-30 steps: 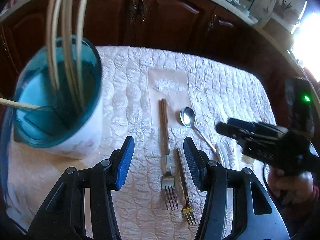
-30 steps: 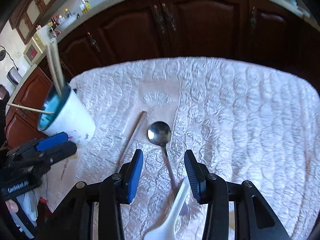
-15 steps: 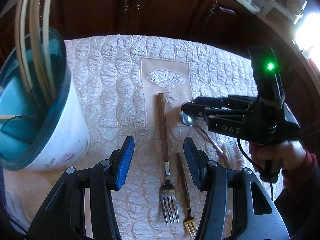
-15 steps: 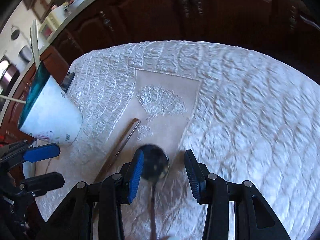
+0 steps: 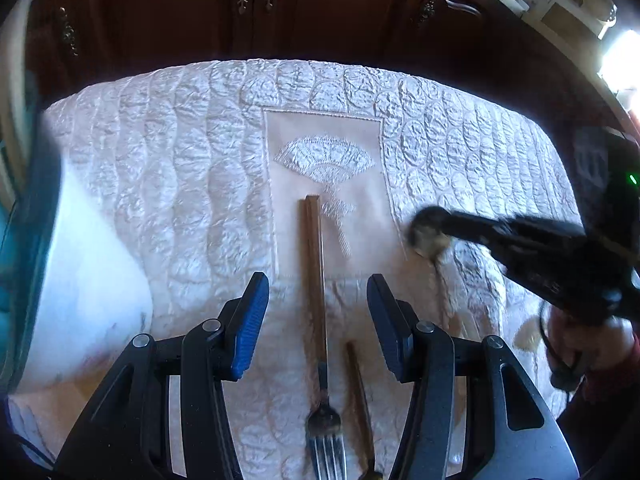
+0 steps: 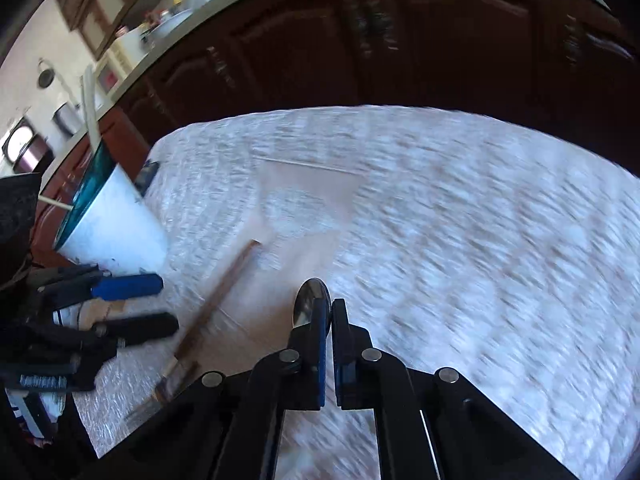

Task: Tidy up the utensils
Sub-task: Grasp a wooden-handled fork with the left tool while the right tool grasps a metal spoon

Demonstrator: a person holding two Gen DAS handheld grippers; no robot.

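Observation:
My right gripper is shut on the metal spoon, whose bowl sticks out past the fingertips; the left wrist view shows it blurred above the cloth. My left gripper is open and empty, low over the wooden-handled fork. A small gold fork lies right of it. The white utensil cup with a teal inside holds several pale sticks at the left; it also shows in the left wrist view.
A quilted white cloth with a beige embroidered panel covers the table. Dark wooden cabinets stand close behind the far edge. A white object lies under the right hand.
My right gripper has closed on the spoon and lifted it off the cloth. My left gripper has moved forward over the wooden-handled fork; the cup has slid to the view's left edge.

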